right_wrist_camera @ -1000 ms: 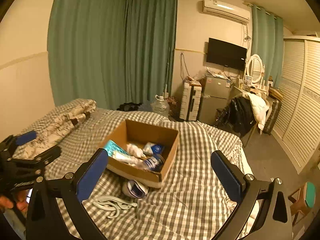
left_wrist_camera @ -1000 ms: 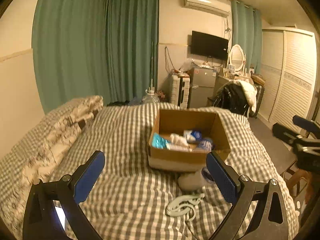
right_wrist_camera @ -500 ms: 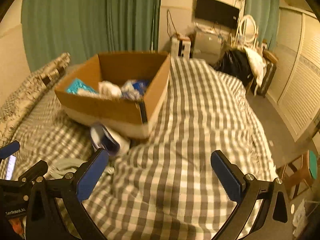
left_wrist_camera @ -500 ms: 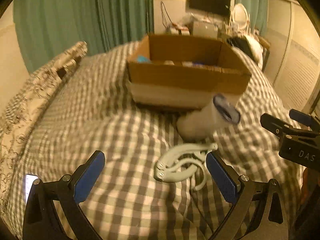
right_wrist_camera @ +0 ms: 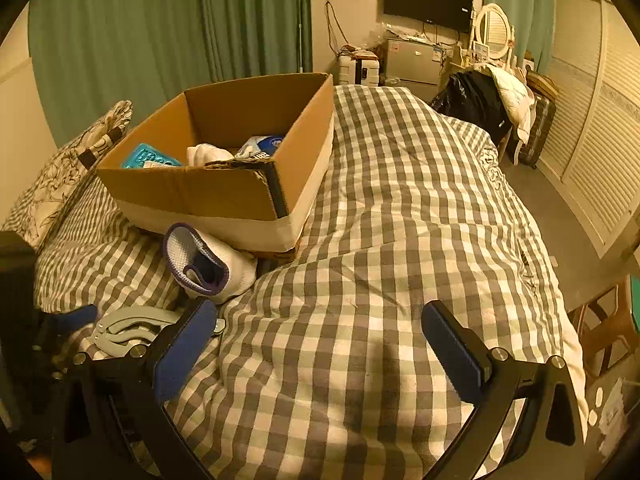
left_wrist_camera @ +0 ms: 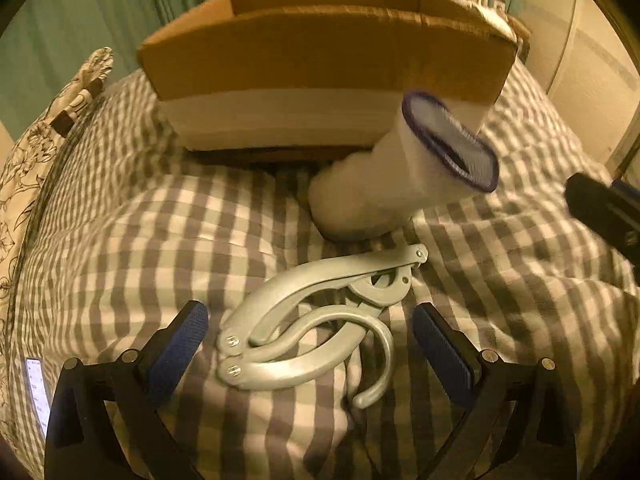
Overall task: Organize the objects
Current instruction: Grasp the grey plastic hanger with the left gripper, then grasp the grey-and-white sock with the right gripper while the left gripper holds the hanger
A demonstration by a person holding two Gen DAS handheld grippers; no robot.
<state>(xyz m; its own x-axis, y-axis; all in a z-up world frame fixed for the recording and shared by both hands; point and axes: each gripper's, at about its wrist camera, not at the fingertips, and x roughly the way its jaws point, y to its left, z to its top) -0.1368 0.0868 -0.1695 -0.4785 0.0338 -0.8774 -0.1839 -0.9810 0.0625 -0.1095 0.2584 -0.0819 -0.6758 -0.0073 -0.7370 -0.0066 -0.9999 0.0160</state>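
Bed (right_wrist_camera: 400,208) under checked cover, perhaps rumpled.

We see open checked bedcover (right_wrist_camera: 400,240) right of the cardboard box (right_wrist_camera: 224,196). Ahead of our left gripper (left_wrist_camera: 310,344), the folded hanger (left_wrist_camera: 316,320), white sock (left_wrist_camera: 400,184) and box wall block passage.

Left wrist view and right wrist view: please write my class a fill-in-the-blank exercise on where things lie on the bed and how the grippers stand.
1. The hanger lies on the checked ____, between the open fingers of the left gripper.
2. The sock rests against the outside of the ____.
3. The right gripper is open and holds ____.
4. The teal packet lies ____ the box.

Missing words: blanket; box; nothing; inside
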